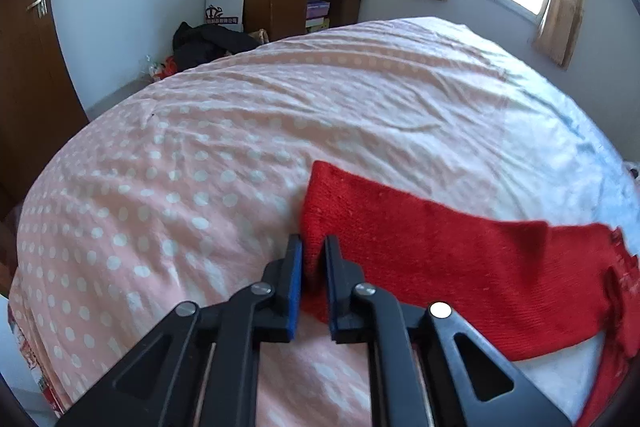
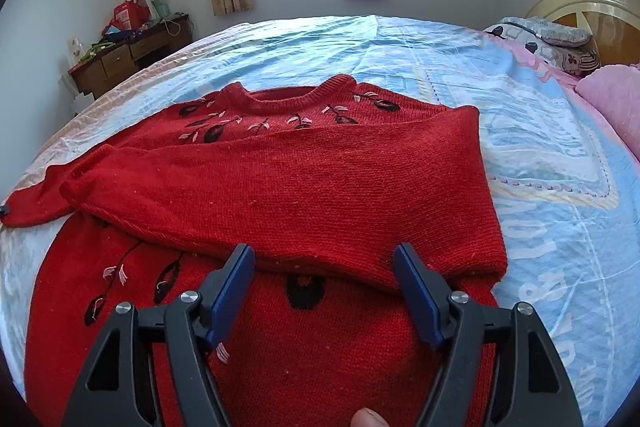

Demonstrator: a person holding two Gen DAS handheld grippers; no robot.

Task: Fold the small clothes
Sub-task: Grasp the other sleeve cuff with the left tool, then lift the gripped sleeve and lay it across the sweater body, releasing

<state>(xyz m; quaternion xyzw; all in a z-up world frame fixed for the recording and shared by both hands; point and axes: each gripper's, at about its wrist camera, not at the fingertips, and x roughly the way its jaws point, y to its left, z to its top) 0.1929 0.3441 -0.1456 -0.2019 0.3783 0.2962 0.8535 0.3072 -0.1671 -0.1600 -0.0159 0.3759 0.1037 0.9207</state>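
Red sweater (image 2: 304, 167) lies flat on the bed (image 2: 520, 115), one sleeve folded across its body. Left hand-held gripper (image 1: 313, 259) clamped on the sleeve cuff (image 1: 320, 203); right hand-held gripper (image 2: 324, 259) apart above the sweater.

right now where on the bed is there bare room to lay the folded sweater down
Free: the pink dotted sheet left of the sleeve that the left gripper pinches, and the blue cover between the red sweater and the pillows. Crowded: the middle, under the sweater and the open right gripper.
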